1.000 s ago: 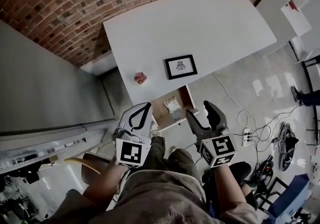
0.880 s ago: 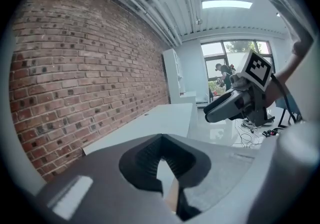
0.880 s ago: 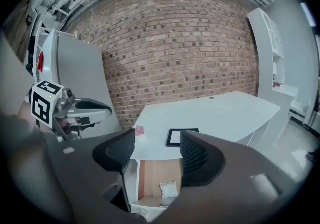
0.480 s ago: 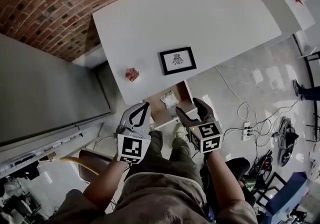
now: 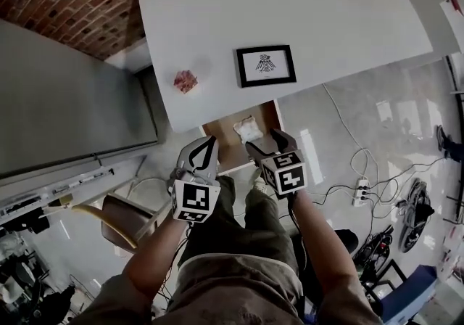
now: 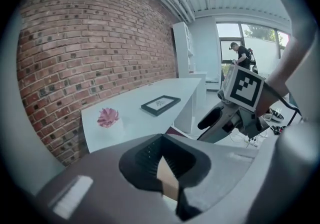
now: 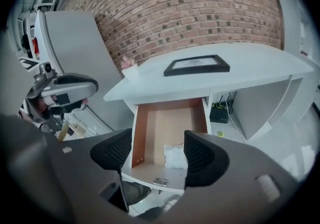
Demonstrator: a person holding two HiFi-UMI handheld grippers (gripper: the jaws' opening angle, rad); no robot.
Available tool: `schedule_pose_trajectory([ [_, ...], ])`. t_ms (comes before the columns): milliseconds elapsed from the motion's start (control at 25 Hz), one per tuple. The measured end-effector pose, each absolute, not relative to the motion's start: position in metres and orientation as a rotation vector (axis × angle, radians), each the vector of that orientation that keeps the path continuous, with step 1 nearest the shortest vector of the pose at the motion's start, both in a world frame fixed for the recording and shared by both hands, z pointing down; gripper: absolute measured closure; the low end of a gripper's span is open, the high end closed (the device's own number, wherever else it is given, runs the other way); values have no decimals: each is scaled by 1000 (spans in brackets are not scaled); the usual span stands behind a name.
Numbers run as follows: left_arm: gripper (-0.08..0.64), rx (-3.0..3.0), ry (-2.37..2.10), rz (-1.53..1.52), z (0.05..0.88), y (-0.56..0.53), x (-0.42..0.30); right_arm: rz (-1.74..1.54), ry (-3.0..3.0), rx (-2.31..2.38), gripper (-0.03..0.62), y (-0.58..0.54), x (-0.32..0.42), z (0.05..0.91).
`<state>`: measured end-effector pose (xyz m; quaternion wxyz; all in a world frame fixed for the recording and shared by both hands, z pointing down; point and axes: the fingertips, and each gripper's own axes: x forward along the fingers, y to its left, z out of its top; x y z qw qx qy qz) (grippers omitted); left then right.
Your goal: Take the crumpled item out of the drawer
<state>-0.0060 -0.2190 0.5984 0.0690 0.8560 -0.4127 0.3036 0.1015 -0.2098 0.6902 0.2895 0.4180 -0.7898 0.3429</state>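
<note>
The desk's drawer (image 5: 223, 138) stands pulled open, its brown floor showing. A crumpled white item (image 5: 247, 128) lies inside near the front right. My right gripper (image 5: 267, 144) hovers open just in front of the drawer, above its front edge. In the right gripper view the crumpled white item (image 7: 175, 156) shows between the open jaws, still lying in the drawer (image 7: 167, 123). My left gripper (image 5: 206, 148) is shut and empty, to the left of the drawer front. The left gripper view shows the left gripper (image 6: 161, 140) closed, with the right gripper (image 6: 216, 118) off to its right.
On the white desk (image 5: 304, 4) lie a black picture frame (image 5: 265, 64) and a pink crumpled flower-like thing (image 5: 185, 81). A grey cabinet (image 5: 65, 99) stands left, a chair (image 5: 119, 218) below it. A power strip and cables (image 5: 360, 193) lie on the floor at right.
My right gripper has moved forward and left, up to the drawer's front edge. The left gripper has barely shifted. The head view has tipped further toward the desk.
</note>
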Motion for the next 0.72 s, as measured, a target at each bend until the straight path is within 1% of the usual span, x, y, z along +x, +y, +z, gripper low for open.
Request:
schedule_pose_trajectory([
  [320,560,2493,-1263,970,677,-218,-20,881,-2078,971,221,-224,89,768],
  [720,560,2433,-1262,990,742,-225,-34,910,-1956,853,202,-237,73,859],
])
